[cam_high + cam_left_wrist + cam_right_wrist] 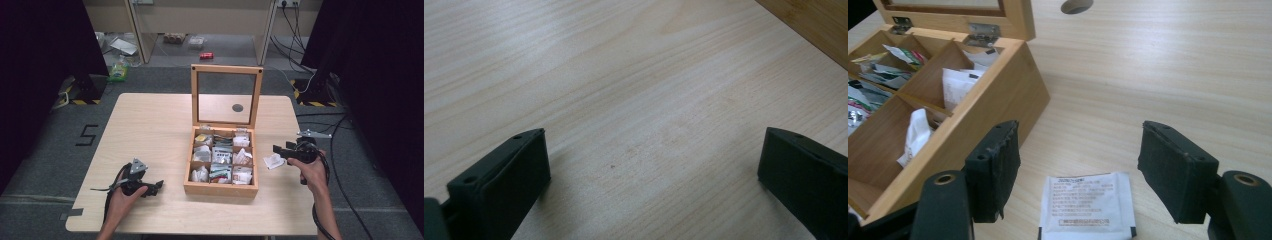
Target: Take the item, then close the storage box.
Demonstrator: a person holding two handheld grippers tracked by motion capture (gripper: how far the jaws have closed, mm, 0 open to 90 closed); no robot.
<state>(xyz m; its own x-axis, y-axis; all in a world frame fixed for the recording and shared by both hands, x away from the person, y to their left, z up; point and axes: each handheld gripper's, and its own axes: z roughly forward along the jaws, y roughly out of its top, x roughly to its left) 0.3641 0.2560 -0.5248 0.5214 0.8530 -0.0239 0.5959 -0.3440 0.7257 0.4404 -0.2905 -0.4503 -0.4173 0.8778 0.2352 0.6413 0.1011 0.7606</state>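
Note:
A wooden box [220, 189] with a raised glass lid [226, 95] stands mid-table, its compartments holding several sachets. A white sachet [273, 160] lies flat on the table just right of the box. My right gripper [280, 149] hovers above that sachet [1087, 205] with its jaws wide apart and nothing between them; the box's side wall [998, 107] is at its left. My left gripper [159, 186] rests low over bare tabletop left of the box, open, with wood grain between its jaws [654, 170].
The box corner [819, 20] edges the left gripper view's top right. A round cable hole [237, 107] sits in the table behind the lid. Cables trail on the floor at right, and shelving with clutter stands beyond the table.

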